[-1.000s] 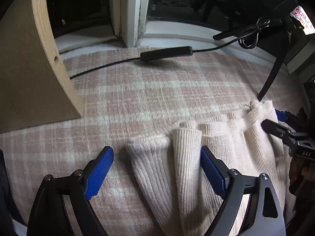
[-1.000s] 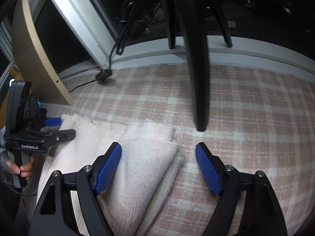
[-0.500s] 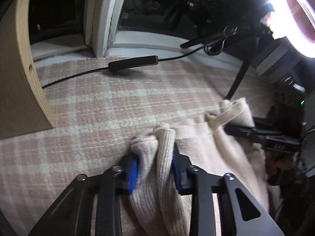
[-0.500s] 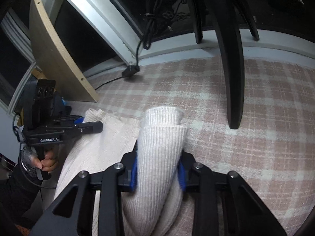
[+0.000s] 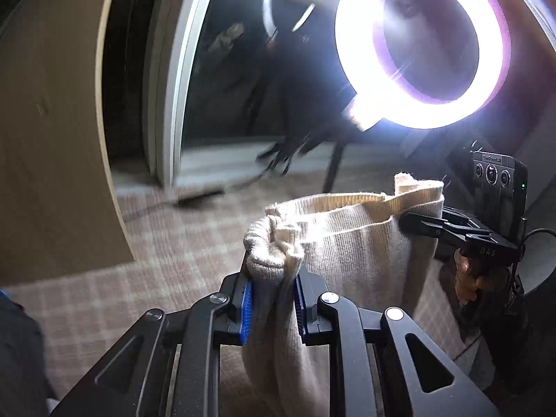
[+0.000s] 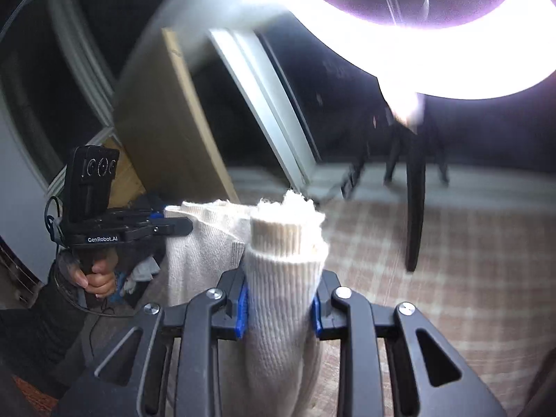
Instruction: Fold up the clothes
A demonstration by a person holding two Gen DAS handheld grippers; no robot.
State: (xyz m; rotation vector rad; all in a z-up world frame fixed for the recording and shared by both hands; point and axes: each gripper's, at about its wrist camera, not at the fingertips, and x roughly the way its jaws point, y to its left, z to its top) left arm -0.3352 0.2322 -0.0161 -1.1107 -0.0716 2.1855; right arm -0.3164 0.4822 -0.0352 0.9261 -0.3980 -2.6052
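**Holding a cream sweater up between two grippers**

Gripping a bunched corner of the ribbed cream sweater, the left gripper has just been closing, and its blue pads now press on the knit from both sides. The right gripper has likewise just been closing and is clamped on a thick roll of the same sweater, which stands up above its pads.

The cloth stretches from one gripper to the other and hangs below both, above the pink checked blanket. No box, basket or other container shows in either view.

Much is hard to make out. A ring lamp above and ahead of the left gripper glares so strongly that the area round it is washed out; in the right wrist view only its lower arc is in frame. The lower part of the sweater is cut off behind the gripper bodies, so how it hangs cannot be told. The background is blurred: a window frame, a wooden board to the left of the left gripper, and dark stand legs ahead of the right gripper.
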